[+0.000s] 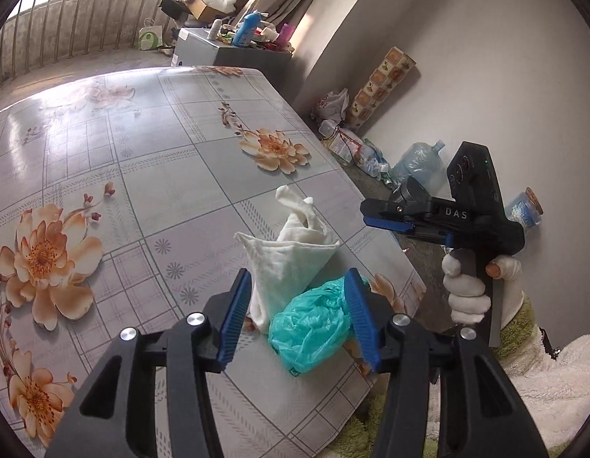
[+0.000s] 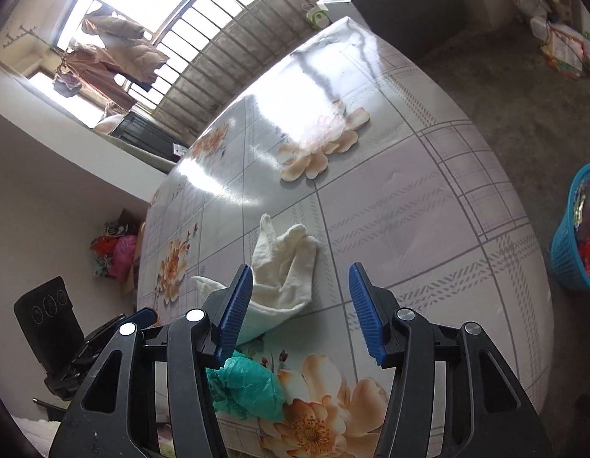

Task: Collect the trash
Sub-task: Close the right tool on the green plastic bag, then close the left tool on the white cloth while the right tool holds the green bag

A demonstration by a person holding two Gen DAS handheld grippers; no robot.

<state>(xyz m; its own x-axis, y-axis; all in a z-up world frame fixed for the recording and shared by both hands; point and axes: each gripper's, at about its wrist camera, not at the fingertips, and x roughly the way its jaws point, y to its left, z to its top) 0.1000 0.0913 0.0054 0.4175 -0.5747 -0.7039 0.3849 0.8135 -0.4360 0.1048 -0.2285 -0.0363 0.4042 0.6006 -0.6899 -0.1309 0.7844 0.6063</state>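
Both my grippers are let go now: left gripper (image 1: 300, 318) straddles the teal plastic bag (image 1: 310, 324) without squeezing, white cloth (image 1: 291, 263) crowding behind it mid-frame. Right gripper (image 2: 300, 309) hangs empty; blue basket (image 2: 573, 236) sits far right.

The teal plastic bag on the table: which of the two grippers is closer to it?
Left. The left gripper straddles the teal plastic bag, jaws open; the right gripper hangs open beside it over the white cloth.
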